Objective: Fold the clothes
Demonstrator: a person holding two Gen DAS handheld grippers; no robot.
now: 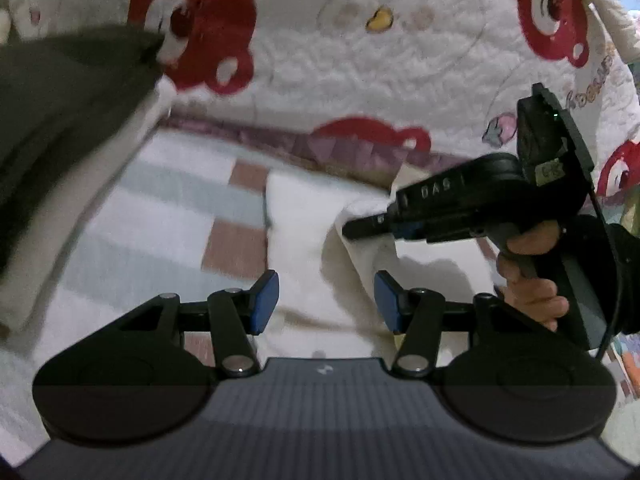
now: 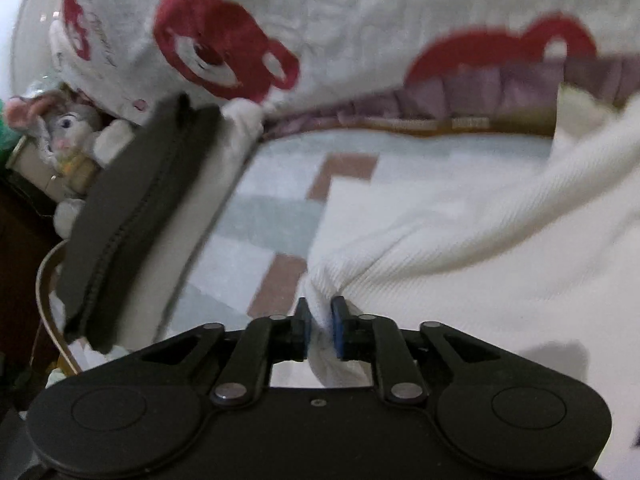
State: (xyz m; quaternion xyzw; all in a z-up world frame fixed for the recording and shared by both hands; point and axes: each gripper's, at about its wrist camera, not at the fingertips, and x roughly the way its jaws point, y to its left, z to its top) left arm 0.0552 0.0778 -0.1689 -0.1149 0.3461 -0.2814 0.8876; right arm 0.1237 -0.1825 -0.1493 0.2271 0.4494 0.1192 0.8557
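A white ribbed garment [image 2: 460, 248] lies on the checked bed sheet [image 2: 256, 224]; it also shows in the left wrist view [image 1: 320, 240]. My right gripper [image 2: 321, 320] is shut on a bunched edge of the white garment and pulls it taut. In the left wrist view the right gripper [image 1: 352, 229] reaches in from the right, its tip on the garment's edge. My left gripper [image 1: 326, 300] is open and empty, hovering just above the white garment.
A stack of folded clothes, dark grey on white [image 2: 132, 216], lies at the left; it also shows in the left wrist view [image 1: 60, 128]. A white quilt with red bears [image 1: 360, 40] is heaped behind. A plush rabbit [image 2: 68, 128] sits at far left.
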